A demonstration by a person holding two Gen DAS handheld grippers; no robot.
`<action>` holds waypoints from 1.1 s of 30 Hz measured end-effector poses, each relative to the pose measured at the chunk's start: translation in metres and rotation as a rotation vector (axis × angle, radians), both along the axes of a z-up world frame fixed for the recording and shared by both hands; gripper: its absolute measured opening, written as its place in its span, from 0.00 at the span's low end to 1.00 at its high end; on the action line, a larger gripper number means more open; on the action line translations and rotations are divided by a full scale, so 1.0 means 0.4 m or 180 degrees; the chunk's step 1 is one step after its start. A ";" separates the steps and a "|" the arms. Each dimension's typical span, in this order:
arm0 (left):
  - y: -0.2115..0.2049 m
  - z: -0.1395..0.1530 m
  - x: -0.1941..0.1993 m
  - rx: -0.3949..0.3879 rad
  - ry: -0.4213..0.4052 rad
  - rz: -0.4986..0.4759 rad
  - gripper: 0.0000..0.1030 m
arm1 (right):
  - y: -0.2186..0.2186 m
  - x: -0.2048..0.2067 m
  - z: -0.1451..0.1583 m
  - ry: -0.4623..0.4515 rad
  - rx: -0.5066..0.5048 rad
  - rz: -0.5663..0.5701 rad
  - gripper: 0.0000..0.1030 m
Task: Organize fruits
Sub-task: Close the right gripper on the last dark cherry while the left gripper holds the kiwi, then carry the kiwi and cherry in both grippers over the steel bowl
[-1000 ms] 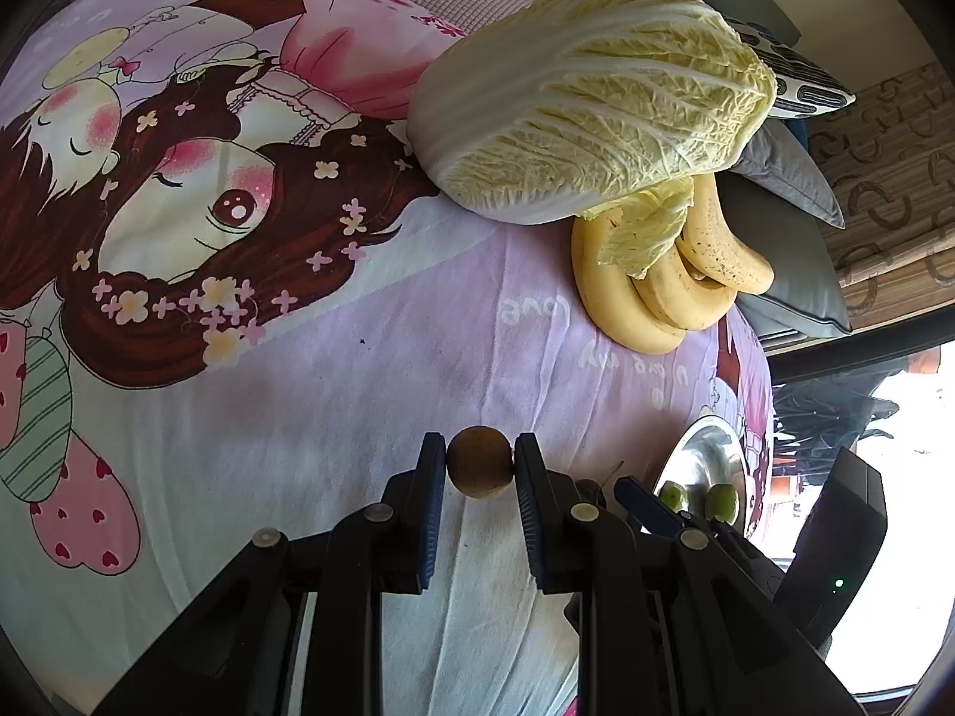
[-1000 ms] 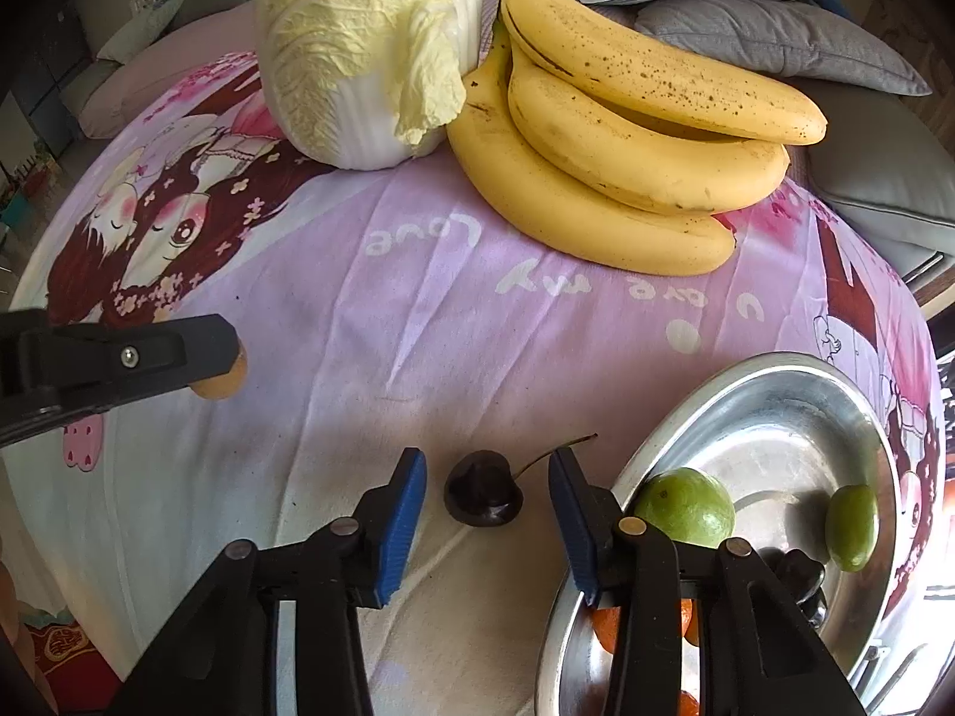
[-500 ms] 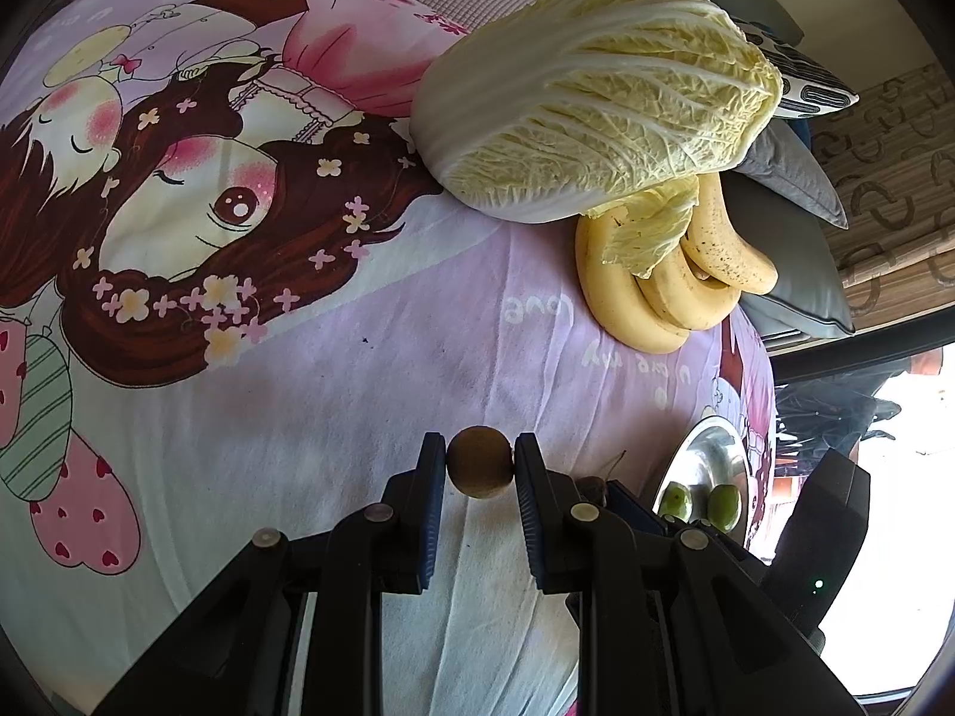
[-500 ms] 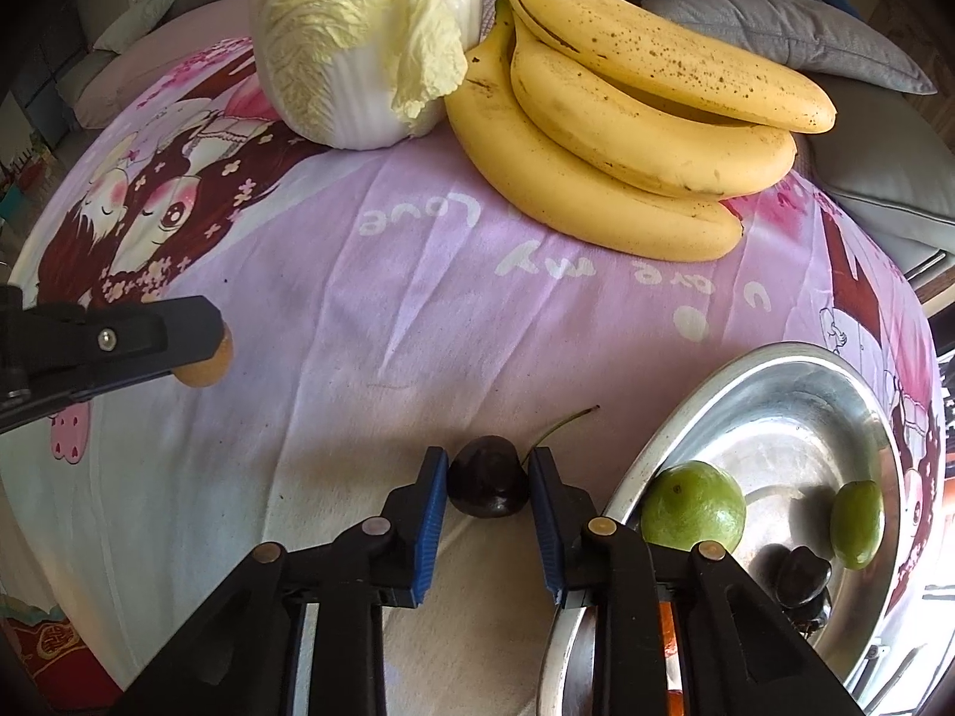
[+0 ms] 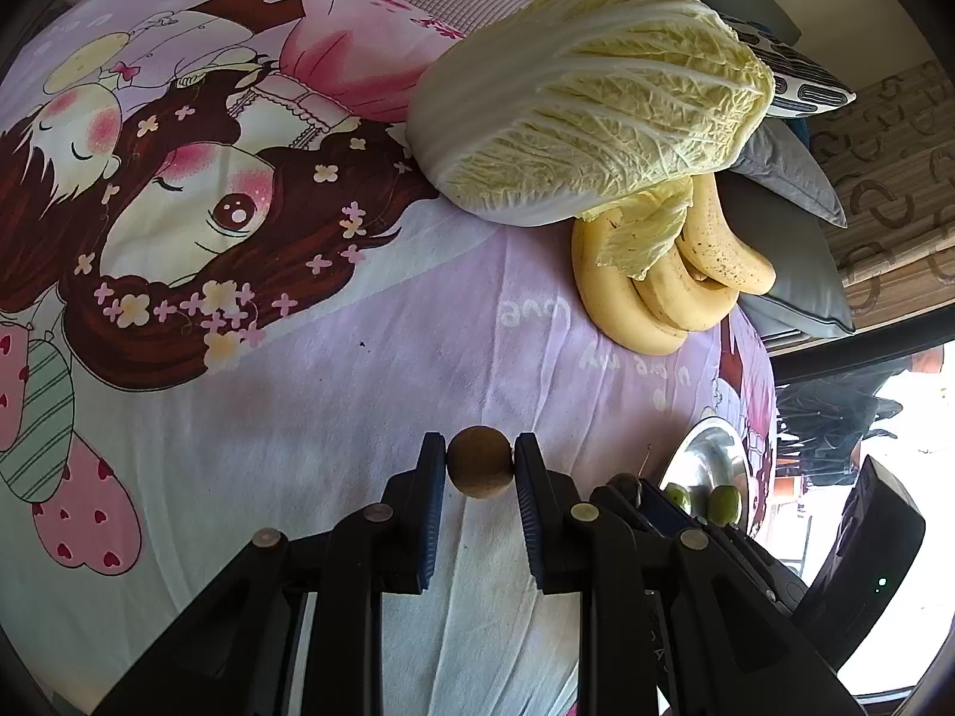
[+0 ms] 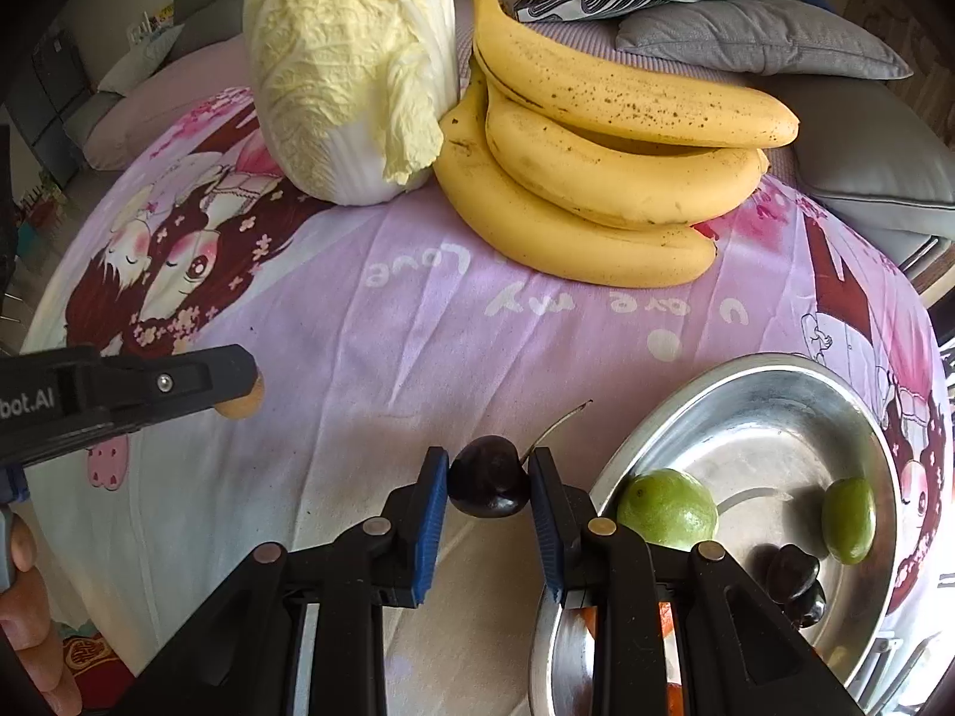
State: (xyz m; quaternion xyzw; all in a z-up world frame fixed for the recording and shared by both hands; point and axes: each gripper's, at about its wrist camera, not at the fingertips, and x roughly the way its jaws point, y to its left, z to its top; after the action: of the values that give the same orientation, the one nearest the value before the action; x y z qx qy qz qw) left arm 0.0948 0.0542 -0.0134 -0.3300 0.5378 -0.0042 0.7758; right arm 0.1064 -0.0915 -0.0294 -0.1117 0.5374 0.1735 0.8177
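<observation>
Nearest in the right wrist view, the right tool [image 6: 488, 477] is clenched on a dark cherry [image 6: 489, 476], its thin stem rising toward the upper right. Just right of it, a metal bowl [image 6: 776, 382] holds two green fruits [image 6: 667, 508], further dark cherries [image 6: 788, 567] and something orange, mostly hidden behind the tool. In the left wrist view, the left tool [image 5: 480, 468] is clenched on a small round brown fruit [image 5: 480, 461], pinched between its blue-lined pads above the cartoon-printed bedsheet [image 5: 358, 394]. At the left edge of the right wrist view, fingers of a hand [image 6: 27, 614] show below this tool. Farther back lie a bunch of bananas [image 6: 603, 179], touching a napa cabbage [image 6: 352, 65] to its left. Grey and patterned cushions [image 6: 758, 36] lie behind.
</observation>
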 end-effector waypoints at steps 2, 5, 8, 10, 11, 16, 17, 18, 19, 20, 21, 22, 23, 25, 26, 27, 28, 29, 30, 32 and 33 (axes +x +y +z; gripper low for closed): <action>0.000 0.003 -0.001 0.0005 -0.0017 -0.0007 0.24 | -0.009 -0.001 0.014 -0.0034 0.0029 -0.0018 0.28; 0.002 0.009 -0.003 0.0012 -0.0041 -0.0019 0.23 | -0.021 0.000 0.030 -0.0051 0.0091 -0.0036 0.28; 0.000 0.019 -0.007 0.0024 -0.0081 -0.0033 0.23 | -0.029 -0.013 0.043 -0.0043 0.0237 -0.0054 0.28; -0.005 0.026 -0.009 0.0037 -0.0108 -0.0052 0.24 | -0.036 -0.011 0.047 -0.0022 0.0356 -0.0070 0.28; -0.008 0.028 -0.009 0.0044 -0.0117 -0.0063 0.24 | -0.039 -0.009 0.050 -0.0012 0.0410 -0.0083 0.28; -0.028 0.030 -0.008 0.0057 -0.0122 -0.0110 0.24 | -0.066 -0.006 0.062 0.0008 0.0583 -0.0163 0.28; -0.032 0.030 -0.006 0.0056 -0.0123 -0.0116 0.24 | -0.071 -0.005 0.064 0.0009 0.0608 -0.0179 0.28; -0.034 0.031 -0.006 0.0054 -0.0126 -0.0123 0.23 | -0.079 -0.006 0.067 -0.0002 0.0613 -0.0196 0.28; -0.037 0.032 -0.005 0.0054 -0.0133 -0.0130 0.23 | -0.085 -0.005 0.070 -0.0014 0.0621 -0.0214 0.28; -0.041 0.035 -0.004 0.0063 -0.0145 -0.0146 0.23 | -0.092 -0.005 0.073 -0.0020 0.0639 -0.0231 0.28; -0.046 0.038 -0.003 0.0074 -0.0155 -0.0160 0.23 | -0.100 -0.005 0.076 -0.0026 0.0659 -0.0250 0.28; -0.051 0.041 -0.002 0.0081 -0.0164 -0.0178 0.23 | -0.110 -0.004 0.078 -0.0036 0.0670 -0.0280 0.28; -0.058 0.044 -0.001 0.0087 -0.0175 -0.0200 0.24 | -0.121 -0.003 0.080 -0.0048 0.0674 -0.0323 0.28; -0.077 0.049 0.002 0.0104 -0.0192 -0.0258 0.24 | -0.151 0.000 0.086 -0.0072 0.0669 -0.0428 0.28; -0.089 0.052 0.002 0.0107 -0.0199 -0.0296 0.23 | -0.168 0.001 0.088 -0.0082 0.0663 -0.0485 0.28; -0.101 0.056 0.002 0.0103 -0.0210 -0.0344 0.23 | -0.187 0.002 0.090 -0.0091 0.0659 -0.0546 0.28; -0.116 0.059 0.003 0.0102 -0.0221 -0.0399 0.23 | -0.205 0.003 0.092 -0.0101 0.0652 -0.0610 0.28; -0.133 0.062 0.004 0.0108 -0.0233 -0.0460 0.23 | -0.225 0.004 0.095 -0.0114 0.0639 -0.0681 0.28; -0.151 0.067 0.005 0.0117 -0.0245 -0.0526 0.23 | -0.244 0.007 0.097 -0.0124 0.0627 -0.0747 0.28; -0.193 0.071 0.008 0.0132 -0.0260 -0.0671 0.24 | -0.279 0.011 0.096 -0.0123 0.0613 -0.0871 0.28; -0.215 0.072 0.008 0.0133 -0.0263 -0.0750 0.24 | -0.295 0.013 0.093 -0.0110 0.0605 -0.0925 0.28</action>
State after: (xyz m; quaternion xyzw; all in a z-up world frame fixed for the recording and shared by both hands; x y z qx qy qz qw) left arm 0.0982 -0.0319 0.0153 -0.2479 0.5404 -0.0977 0.7981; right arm 0.1115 -0.2093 0.0077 0.0421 0.5150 0.1015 0.8501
